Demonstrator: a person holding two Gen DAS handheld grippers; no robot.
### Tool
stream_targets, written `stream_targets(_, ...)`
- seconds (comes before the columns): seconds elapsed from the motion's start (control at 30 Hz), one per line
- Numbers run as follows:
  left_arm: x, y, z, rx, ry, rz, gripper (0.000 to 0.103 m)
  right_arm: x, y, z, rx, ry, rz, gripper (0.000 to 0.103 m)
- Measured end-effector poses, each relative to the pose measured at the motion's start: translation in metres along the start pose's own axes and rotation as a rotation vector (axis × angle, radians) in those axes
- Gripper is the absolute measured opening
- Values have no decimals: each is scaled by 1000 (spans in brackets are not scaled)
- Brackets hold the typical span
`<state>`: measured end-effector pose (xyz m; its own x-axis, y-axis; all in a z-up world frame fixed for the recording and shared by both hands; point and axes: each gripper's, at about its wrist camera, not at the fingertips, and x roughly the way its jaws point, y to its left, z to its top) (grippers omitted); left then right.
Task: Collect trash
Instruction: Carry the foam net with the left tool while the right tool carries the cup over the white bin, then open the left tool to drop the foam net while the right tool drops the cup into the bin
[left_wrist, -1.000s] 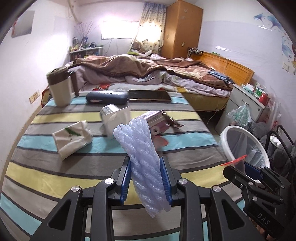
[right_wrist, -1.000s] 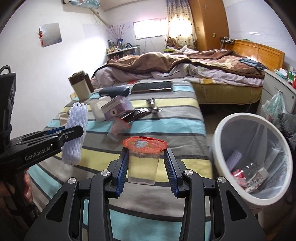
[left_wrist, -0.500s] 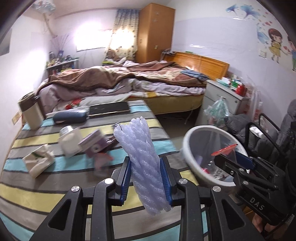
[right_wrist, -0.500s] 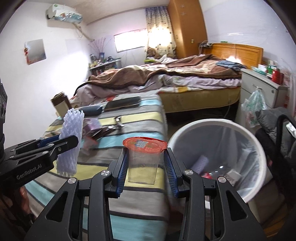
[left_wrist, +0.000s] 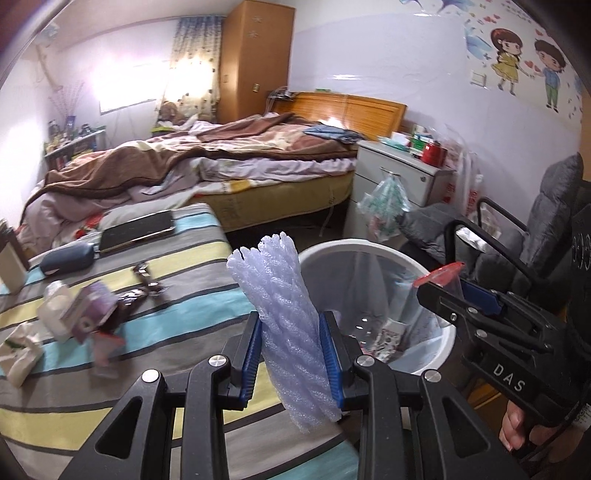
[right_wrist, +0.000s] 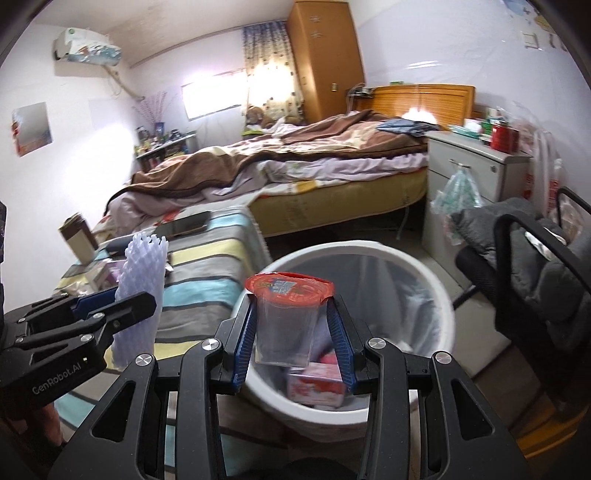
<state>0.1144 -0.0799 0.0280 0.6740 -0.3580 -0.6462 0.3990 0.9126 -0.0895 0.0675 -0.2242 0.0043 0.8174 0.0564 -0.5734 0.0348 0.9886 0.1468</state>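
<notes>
Both views have swung off the striped table toward the white trash bin, now nearer and filling 12 to 3 o'clock past the right gripper, which pinches a clear cup with red lid. Left gripper clamps a foam fruit net. Bin holds packaging, blurred and partly hidden by the cup.

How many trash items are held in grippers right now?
2. The pale lavender foam mesh sleeve is clamped in the left gripper; the clear plastic cup with red foil lid sits in the right gripper, above the white trash bin.
</notes>
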Motion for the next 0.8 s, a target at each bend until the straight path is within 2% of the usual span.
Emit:
stream_targets(0.27, 32, -31, 2, 36, 43, -72, 32, 15, -33, -2, 47, 42, -52, 41)
stream_targets(0.43, 52, -42, 2, 62, 73, -72, 32, 26, -49, -8, 67, 84, -63, 41)
stream_targets(0.7, 79, -46, 4, 46, 113, -80, 32, 40, -60, -11, 64, 132, -97, 41)
stream_targets(0.8, 82, -48, 3, 65, 111, -69, 35, 44, -64, -10, 61, 140, -109, 41)
